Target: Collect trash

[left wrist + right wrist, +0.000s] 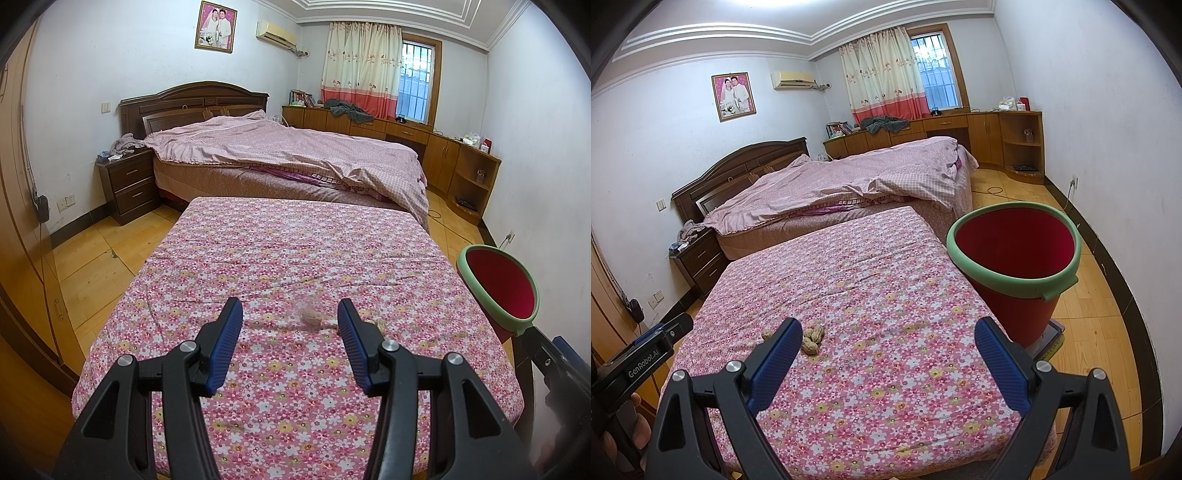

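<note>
Left tool (290, 314) hangs over the desk covered in pink floral cloth (295, 258), jaws partly spread, nothing between the pads. The tan peanut shells (310, 316) lie on the cloth just past the fingertips: one shell sits in the gap line between the blue pads, a second peeks out beside the right-hand pad, mostly hidden by it.

Right tool (888, 334) is spread wide, empty, also above the cloth. From its camera the shells (812, 338) cluster just left of its left pad, which covers part of the pile, so the count isn't clear.

Red plastic bin with a green rim (1015, 258) stands off the desk's right edge, near the right tool. In the left view it's cut off by the frame edge. Bin interior bottom isn't visible.
</note>
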A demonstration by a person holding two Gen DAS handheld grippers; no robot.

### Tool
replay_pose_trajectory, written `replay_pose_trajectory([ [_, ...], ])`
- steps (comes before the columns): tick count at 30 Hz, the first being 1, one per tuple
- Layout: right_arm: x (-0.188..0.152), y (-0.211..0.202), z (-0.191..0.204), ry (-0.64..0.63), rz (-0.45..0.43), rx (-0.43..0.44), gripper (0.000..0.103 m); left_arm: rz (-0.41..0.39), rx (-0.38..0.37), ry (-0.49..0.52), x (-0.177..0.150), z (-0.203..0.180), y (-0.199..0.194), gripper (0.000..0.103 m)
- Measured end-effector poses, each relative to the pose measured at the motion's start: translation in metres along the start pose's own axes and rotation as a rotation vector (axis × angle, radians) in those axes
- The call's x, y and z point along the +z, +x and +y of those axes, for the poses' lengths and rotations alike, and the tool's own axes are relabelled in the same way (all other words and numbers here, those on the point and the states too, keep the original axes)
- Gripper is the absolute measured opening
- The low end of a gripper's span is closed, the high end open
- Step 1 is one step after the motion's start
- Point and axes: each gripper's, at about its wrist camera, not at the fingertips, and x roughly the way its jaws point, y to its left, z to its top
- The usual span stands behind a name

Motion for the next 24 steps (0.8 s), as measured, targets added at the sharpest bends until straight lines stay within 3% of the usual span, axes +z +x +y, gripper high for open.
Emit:
replay_pose_trajectory([
  [24, 0.0004, 0.0002, -0.0006, 0.002, 0.002, 0.001, 0.096, -0.004, 0.003, -0.001, 0.0006, -0.0019, -0.0010, 0.054],
])
